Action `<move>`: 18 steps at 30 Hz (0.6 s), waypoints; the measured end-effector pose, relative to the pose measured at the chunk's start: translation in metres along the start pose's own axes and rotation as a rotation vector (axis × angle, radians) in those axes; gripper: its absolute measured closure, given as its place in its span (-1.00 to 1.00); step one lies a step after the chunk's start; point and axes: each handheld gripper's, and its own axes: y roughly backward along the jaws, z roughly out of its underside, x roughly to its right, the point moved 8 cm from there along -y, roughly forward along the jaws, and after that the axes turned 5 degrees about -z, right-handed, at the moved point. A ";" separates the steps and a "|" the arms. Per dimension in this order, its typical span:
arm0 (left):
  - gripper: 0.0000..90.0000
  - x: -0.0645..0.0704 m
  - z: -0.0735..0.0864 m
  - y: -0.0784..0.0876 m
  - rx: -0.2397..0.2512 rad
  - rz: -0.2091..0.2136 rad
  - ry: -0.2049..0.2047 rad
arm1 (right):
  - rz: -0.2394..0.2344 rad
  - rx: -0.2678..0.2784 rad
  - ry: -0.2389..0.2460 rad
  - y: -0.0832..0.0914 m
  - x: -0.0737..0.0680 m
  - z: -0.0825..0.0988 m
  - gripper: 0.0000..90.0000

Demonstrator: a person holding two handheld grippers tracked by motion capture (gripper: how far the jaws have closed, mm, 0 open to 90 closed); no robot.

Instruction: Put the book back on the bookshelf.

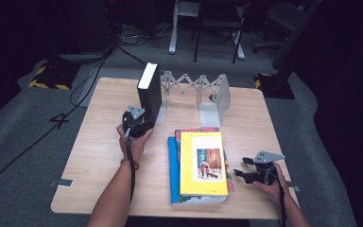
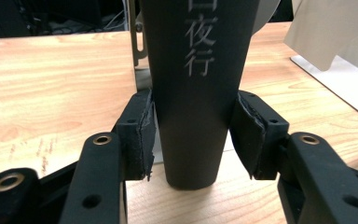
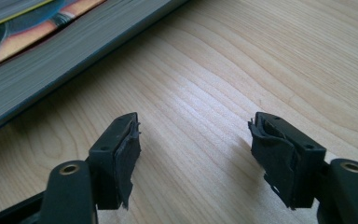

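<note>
The black book with pale spine lettering stood upright on the counter against the folding rack, pinched by the left tongs. The right tongs stood spread beside stacked books.

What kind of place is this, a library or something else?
Probably a lab or recording studio, not a library: a wooden table on grey carpet with hazard tape, floor cables and equipment stands in a dark room.

Overhead light fell brightly on the table while the surrounding room stayed dim, and close-up jaws looked slightly soft.
</note>
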 end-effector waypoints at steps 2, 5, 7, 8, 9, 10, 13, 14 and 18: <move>0.16 0.001 -0.001 -0.002 0.001 -0.008 -0.002 | 0.000 0.000 0.001 0.000 0.000 0.000 -0.26; 0.17 0.005 -0.003 -0.006 -0.009 -0.030 -0.013 | 0.000 0.001 0.000 0.000 0.000 0.000 -0.27; 0.17 0.005 -0.005 -0.009 -0.015 -0.043 -0.021 | 0.000 0.001 0.000 0.000 0.000 0.000 -0.27; 0.17 0.006 -0.006 -0.012 -0.017 -0.055 -0.019 | 0.000 0.001 0.000 0.000 0.000 0.000 -0.27; 0.17 0.006 -0.007 -0.014 -0.017 -0.055 -0.016 | 0.001 0.000 0.000 0.000 0.000 0.000 -0.27; 0.17 0.006 -0.008 -0.015 -0.020 -0.059 -0.012 | 0.002 0.002 0.000 0.000 0.000 0.000 -0.27; 0.17 0.005 -0.010 -0.018 -0.024 -0.066 0.008 | 0.002 0.002 -0.001 0.000 0.000 0.000 -0.27; 0.17 0.004 -0.011 -0.019 -0.021 -0.061 0.019 | 0.002 0.001 -0.001 0.000 0.000 0.000 -0.27; 0.18 0.003 -0.011 -0.019 -0.022 -0.062 0.024 | 0.003 0.002 -0.001 0.000 0.000 0.000 -0.27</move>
